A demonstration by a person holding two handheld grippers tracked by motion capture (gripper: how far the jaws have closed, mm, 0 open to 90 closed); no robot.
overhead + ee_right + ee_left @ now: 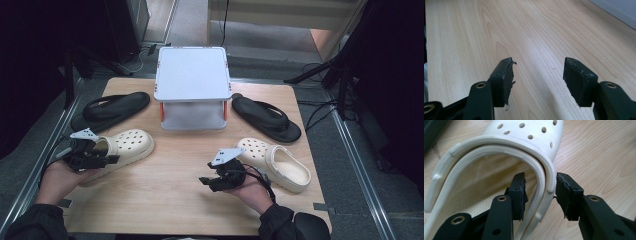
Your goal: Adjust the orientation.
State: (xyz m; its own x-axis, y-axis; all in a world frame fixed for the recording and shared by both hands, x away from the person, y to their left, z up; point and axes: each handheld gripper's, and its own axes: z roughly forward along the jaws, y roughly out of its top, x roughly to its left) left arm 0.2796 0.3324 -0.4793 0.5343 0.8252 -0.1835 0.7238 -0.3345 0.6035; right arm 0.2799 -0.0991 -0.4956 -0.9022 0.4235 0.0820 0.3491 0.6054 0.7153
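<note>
High view: the left claw [102,159] sits at the heel of the cream clog [125,146] at nine o'clock on the bench [170,190]; the right claw [212,181] hovers at five o'clock. Left gripper view: jaws half-open, straddling the clog's side wall, one inside, one outside. Right gripper view: jaws wide, empty, above bare wood.

Two black flip-flops [110,109] [267,118], grey two-tier stand [192,75] and right-hand cream clog [277,162] on wooden table [175,195]
</note>
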